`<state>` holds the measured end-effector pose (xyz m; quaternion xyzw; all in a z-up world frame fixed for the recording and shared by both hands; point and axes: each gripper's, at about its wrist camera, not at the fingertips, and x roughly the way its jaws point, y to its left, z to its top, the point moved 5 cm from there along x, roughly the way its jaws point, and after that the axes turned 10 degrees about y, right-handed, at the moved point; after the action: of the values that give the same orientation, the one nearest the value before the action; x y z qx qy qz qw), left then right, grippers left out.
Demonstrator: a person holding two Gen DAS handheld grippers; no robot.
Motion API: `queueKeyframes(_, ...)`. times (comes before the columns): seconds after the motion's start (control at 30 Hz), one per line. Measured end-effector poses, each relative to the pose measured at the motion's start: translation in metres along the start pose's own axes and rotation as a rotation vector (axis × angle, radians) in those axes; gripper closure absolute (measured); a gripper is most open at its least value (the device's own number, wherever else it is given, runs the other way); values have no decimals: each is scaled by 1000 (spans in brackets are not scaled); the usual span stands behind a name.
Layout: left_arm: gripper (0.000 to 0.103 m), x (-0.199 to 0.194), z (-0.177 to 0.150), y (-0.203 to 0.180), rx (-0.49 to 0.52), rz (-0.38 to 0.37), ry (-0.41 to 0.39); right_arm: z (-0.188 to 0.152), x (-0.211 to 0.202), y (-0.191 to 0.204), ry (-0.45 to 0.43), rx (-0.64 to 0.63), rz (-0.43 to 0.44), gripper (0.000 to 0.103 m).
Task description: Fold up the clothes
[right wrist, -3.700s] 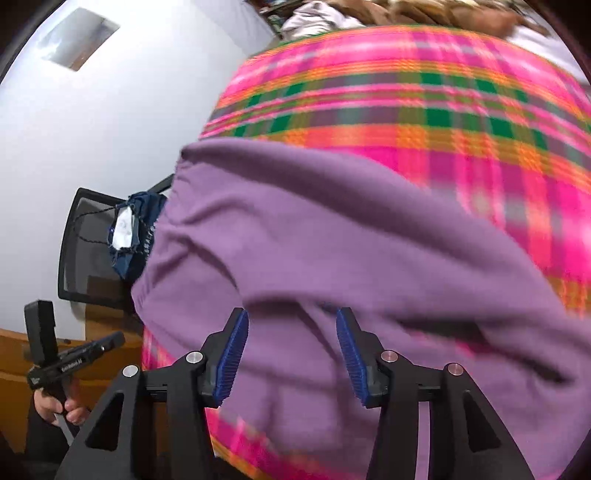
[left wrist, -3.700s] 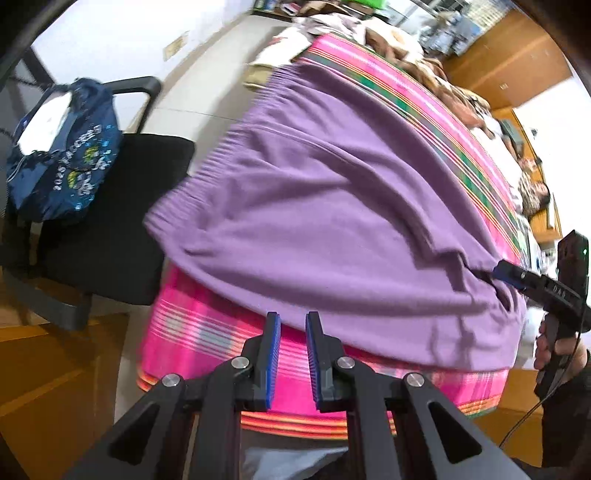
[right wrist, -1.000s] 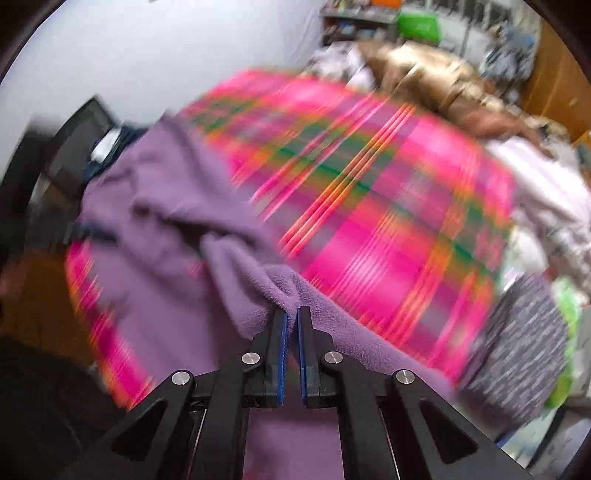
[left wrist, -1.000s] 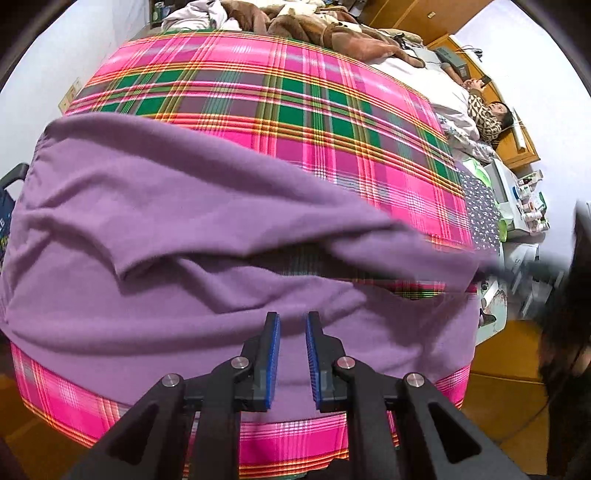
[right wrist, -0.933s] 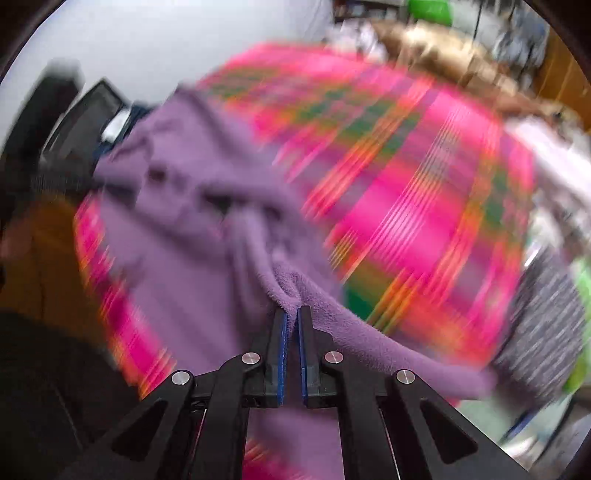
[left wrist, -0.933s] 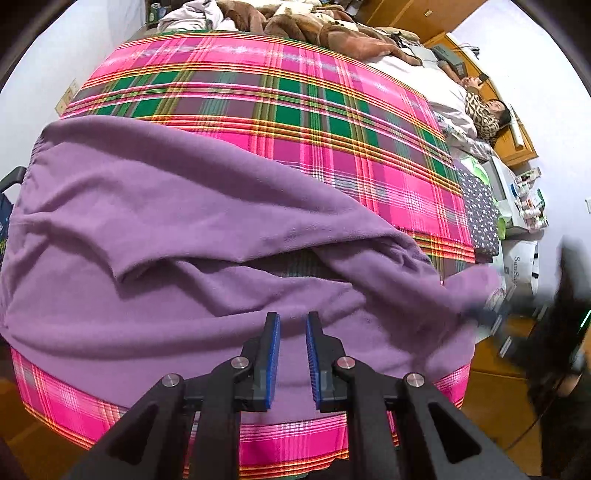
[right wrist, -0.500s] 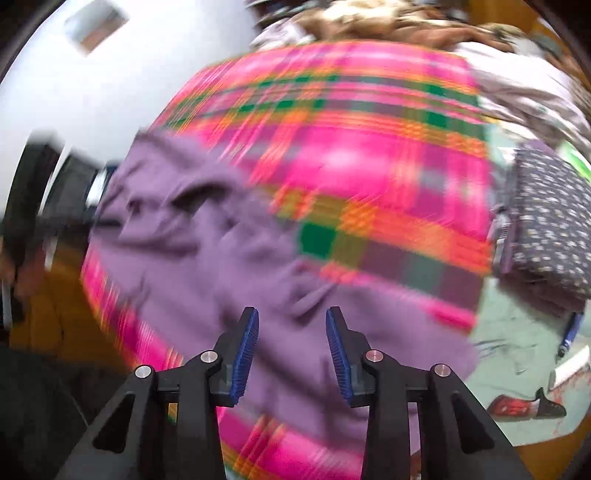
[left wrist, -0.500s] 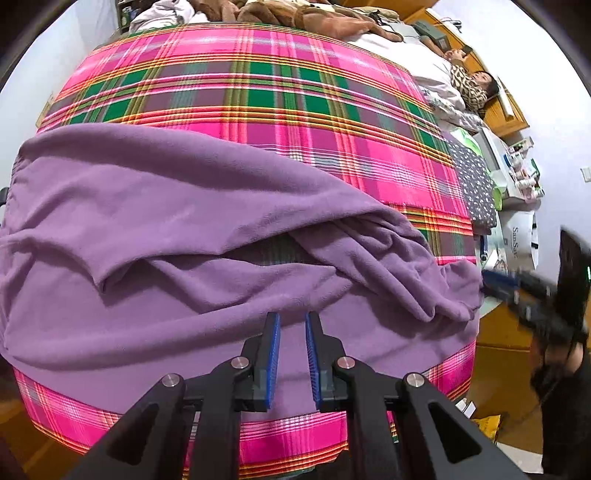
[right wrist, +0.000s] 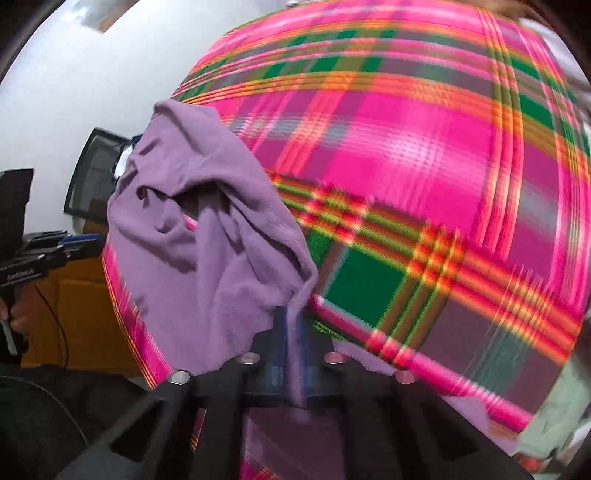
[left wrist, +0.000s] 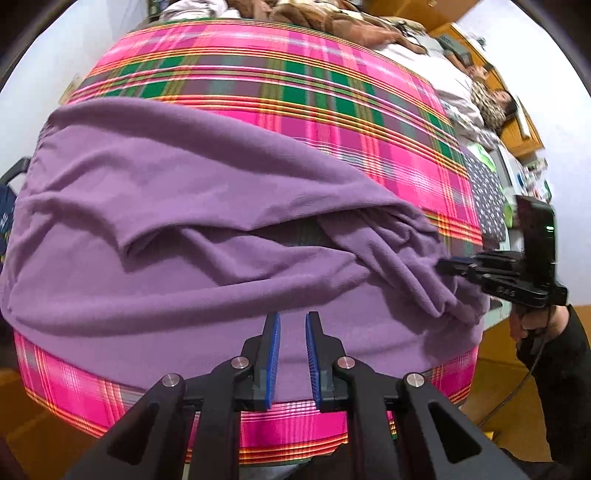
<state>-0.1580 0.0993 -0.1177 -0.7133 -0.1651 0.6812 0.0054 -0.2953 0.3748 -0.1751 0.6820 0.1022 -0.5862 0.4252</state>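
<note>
A soft purple fleece garment [left wrist: 207, 206] lies rumpled across the pink plaid bedcover [left wrist: 295, 85]. The right tool [right wrist: 293, 332], at six o'clock, pinches its edge; the left tool [left wrist: 292, 332] hangs slightly parted, empty.

Black gripper [left wrist: 291, 325], blue pads [left wrist: 272, 354]

A lived-in bedroom of a home is shown. A bed is covered by a pink and green plaid blanket [left wrist: 295, 85], with rumpled bedding [left wrist: 332, 22] heaped at its far end (a person [left wrist: 495, 105] is seen lying there). Wooden furniture [left wrist: 517, 129] and a black chair [right wrist: 92, 177] are set against white walls.
</note>
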Motion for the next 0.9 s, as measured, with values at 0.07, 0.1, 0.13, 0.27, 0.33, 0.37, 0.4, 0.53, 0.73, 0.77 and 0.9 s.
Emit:
queueKeyframes(0.07,88,-2,1,5,-22,-8,-9,13,-26,6,-63,-26,-53,99)
queueKeyframes(0.1,88,-3,1,7,-28,-11,-16,20,-40,9,-95,-38,-80,99)
queueKeyframes(0.13,88,-6,3,8,-33,-15,-27,27,-53,12,-127,-51,-106,99)
queueKeyframes(0.27,88,-19,13,15,-49,-24,-67,49,-103,32,-241,-113,-200,99)
queueKeyframes(0.33,88,-25,18,18,-55,-25,-85,52,-109,56,-258,-161,-219,99)
queueKeyframes(0.37,88,-29,21,19,-58,-25,-95,42,-94,60,-214,-163,-200,99)
queueKeyframes(0.4,88,-31,23,21,-59,-26,-100,32,-79,65,-171,-164,-182,99)
queueKeyframes(0.53,88,-33,26,22,-51,-24,-106,-6,-20,83,1,-170,-107,97)
queueKeyframes(0.73,88,-20,29,12,-2,-13,-60,-49,30,91,133,-109,-5,86)
queueKeyframes(0.77,88,-17,30,7,12,-12,-52,-47,23,85,102,-78,0,82)
queueKeyframes(0.9,88,-13,33,-6,51,-10,-38,-35,-20,47,-65,78,-36,67)
